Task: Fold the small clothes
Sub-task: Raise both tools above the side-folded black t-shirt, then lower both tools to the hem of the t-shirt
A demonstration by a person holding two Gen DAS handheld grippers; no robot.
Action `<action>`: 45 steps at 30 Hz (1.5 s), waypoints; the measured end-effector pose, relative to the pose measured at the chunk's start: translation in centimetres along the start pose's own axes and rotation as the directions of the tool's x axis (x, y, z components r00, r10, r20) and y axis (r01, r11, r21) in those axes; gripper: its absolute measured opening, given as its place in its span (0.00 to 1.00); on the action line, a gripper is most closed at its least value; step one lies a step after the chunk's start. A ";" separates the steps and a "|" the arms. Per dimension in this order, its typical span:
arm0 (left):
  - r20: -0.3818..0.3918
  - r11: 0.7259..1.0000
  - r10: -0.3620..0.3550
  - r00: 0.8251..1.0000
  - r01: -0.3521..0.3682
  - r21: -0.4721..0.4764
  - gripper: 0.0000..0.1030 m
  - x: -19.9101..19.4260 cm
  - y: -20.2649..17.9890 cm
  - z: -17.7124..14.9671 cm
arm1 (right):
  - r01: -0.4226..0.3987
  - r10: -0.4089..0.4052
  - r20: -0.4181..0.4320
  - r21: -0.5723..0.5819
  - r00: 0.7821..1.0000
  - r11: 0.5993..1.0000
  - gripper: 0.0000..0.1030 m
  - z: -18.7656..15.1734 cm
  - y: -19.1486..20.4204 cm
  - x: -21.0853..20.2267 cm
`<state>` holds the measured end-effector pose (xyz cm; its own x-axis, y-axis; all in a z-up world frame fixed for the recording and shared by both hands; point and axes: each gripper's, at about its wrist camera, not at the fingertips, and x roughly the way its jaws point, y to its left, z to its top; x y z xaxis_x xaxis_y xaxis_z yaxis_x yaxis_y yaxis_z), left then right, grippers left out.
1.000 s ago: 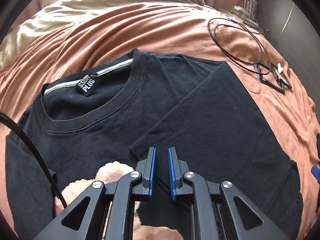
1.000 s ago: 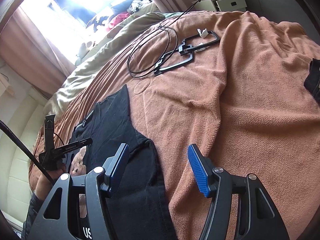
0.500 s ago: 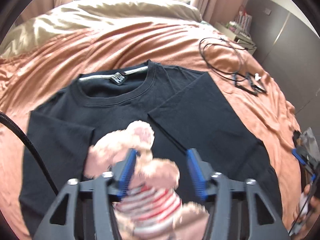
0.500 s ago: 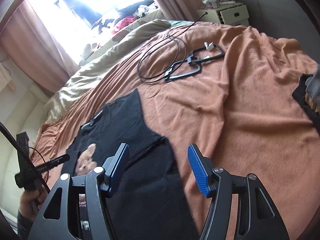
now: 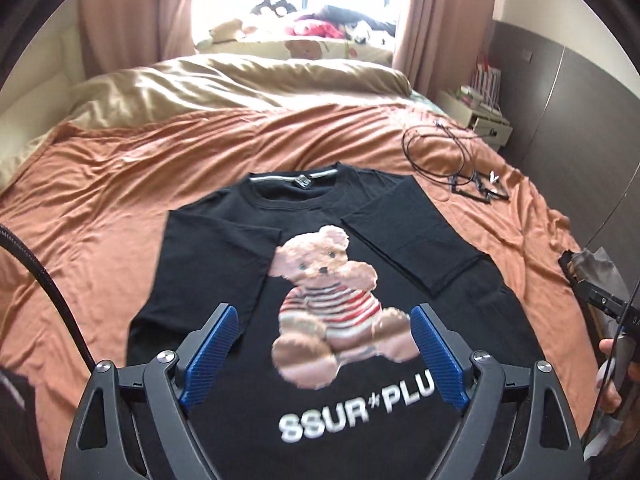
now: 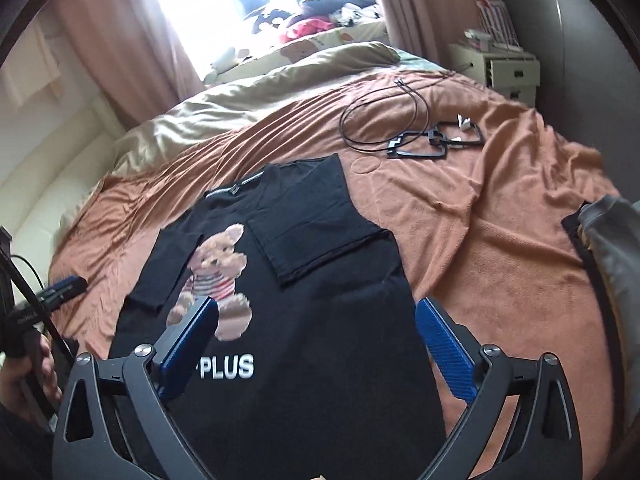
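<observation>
Left wrist view, read left to right. The orange blanket (image 5: pixel 120 208) covers the bed; on it, at centre, lies the black T-shirt (image 5: pixel 224 264), front up and collar away from the camera. Its 2 sleeves are already folded inward onto the chest, either side of the bear print (image 5: pixel 324 296), with white lettering below. The left tongs (image 5: pixel 324 356) hang above the lower part of the shirt, spread wide and holding nothing. Further right, a coil of black cable (image 5: pixel 436 152) and some black frames lie on the blanket, well apart from the shirt.

Right wrist view. The right tongs (image 6: pixel 316 344) are likewise spread wide and empty, above the hem half of the shirt.

Handling (a judgement, not an observation): the garment appears light, soft and limp, so it will sag and crease wherever it is unsupported. The likeliest grip points are the 2 hem corners, 1 per tongs, pinching both fabric layers, so the lower half can be carried up toward the collar.
</observation>
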<state>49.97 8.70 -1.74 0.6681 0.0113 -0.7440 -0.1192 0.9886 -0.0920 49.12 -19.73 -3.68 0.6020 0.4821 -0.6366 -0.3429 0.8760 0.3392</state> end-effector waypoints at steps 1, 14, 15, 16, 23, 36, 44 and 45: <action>0.010 1.000 -0.003 1.000 0.003 -0.007 0.88 -0.9 0.2 -0.7 | 0.015 -0.015 0.002 -0.027 1.000 1.000 0.96 -0.7 0.4 -1.0; 0.060 0.995 -0.005 0.998 0.011 -0.101 0.88 -10.3 3.5 -9.7 | 0.103 -0.098 0.040 -0.143 0.994 0.984 0.96 -6.7 3.5 -10.0; 0.065 0.995 0.003 0.998 0.004 -0.100 0.88 -11.2 3.6 -10.5 | 0.109 -0.104 0.047 -0.143 0.993 0.984 0.96 -7.0 3.5 -10.5; 0.069 0.995 0.009 0.998 -0.002 -0.098 0.88 -11.7 3.7 -11.0 | 0.116 -0.109 0.053 -0.139 0.993 0.983 0.96 -7.4 3.7 -11.4; 0.096 0.991 0.032 0.995 -0.019 -0.135 0.88 -16.7 5.3 -15.5 | 0.109 -0.105 0.033 -0.134 0.994 0.985 0.96 -9.4 3.4 -14.8; 0.150 0.988 0.067 0.986 -0.045 -0.150 0.98 -23.7 7.7 -23.2 | 0.127 -0.130 -0.003 -0.189 0.991 0.974 0.96 -14.5 4.1 -20.0; 0.126 0.979 0.052 0.991 -0.026 -0.201 0.98 -25.3 10.1 -27.5 | 0.124 -0.131 -0.024 -0.202 0.991 0.971 0.96 -17.3 3.1 -21.6; 0.124 0.978 0.053 0.991 -0.027 -0.207 0.98 -25.4 10.3 -28.0 | 0.124 -0.132 -0.028 -0.203 0.991 0.971 0.96 -17.6 2.9 -21.5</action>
<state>11.23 14.40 -2.31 0.7466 0.0823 -0.6601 -0.2864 0.9354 -0.2073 22.49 -27.78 -1.16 0.6213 0.3615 -0.6952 -0.4049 0.9077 0.1102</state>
